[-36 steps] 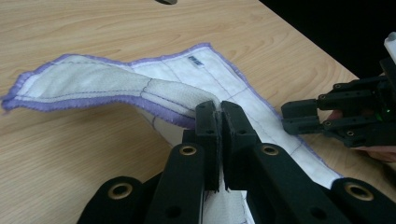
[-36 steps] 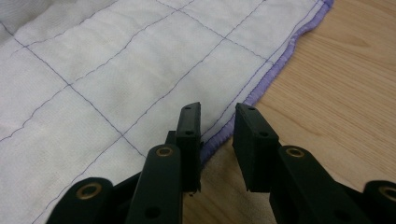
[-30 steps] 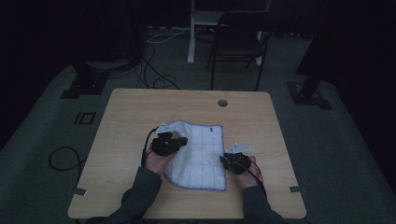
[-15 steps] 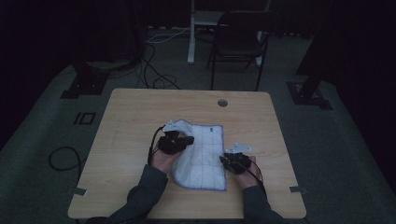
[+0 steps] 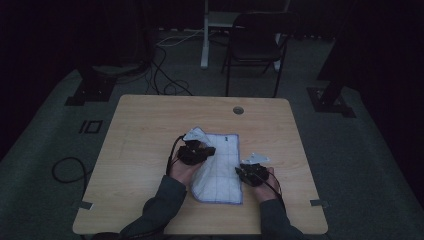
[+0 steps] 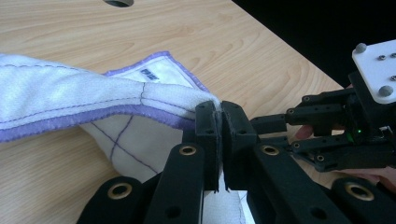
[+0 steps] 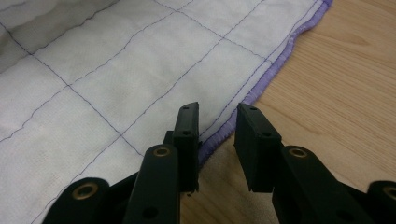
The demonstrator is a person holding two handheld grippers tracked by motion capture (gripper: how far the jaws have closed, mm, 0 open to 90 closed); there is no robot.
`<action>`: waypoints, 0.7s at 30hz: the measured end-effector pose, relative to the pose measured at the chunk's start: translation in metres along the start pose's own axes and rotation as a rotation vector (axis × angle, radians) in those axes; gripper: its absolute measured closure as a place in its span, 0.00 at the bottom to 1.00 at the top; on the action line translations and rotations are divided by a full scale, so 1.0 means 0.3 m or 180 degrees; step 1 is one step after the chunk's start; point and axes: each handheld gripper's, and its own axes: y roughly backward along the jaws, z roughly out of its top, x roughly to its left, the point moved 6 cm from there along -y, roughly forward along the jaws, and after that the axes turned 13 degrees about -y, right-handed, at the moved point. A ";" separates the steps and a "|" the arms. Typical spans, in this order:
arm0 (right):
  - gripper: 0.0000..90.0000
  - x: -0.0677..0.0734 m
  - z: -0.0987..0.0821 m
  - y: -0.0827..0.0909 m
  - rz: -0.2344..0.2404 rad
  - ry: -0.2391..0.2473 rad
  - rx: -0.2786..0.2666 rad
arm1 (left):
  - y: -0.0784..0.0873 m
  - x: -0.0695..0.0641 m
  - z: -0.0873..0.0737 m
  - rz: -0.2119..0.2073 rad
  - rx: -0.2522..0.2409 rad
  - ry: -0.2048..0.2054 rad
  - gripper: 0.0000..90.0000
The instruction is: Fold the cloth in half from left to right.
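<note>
So the white cloth (image 5: 220,167) with the purple stitched border is lying roughly mid-surface (image 5: 150,130), a bit toward the person's side; its left part is pulled up off the wood and bunched. The left claw (image 6: 218,122) is clamped tight on that lifted hem, purple edge pinched right between the pads, with the fabric draping away from it to the left in the left gripper view; from the high view that left claw (image 5: 200,151) sits over the cloth's left portion. The right claw (image 7: 215,135) is at the cloth's right edge; its jaws have just been opening and now stand a narrow gap apart, straddling the purple border (image 7: 261,84) without pressing it; from above the right claw (image 5: 245,172) sits beside that same edge.
</note>
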 end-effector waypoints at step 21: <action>0.78 -0.003 -0.002 0.000 0.0009 -0.0042 -0.0018 | -0.125 -0.052 -0.012 -0.0161 0.0183 -0.0026 0.97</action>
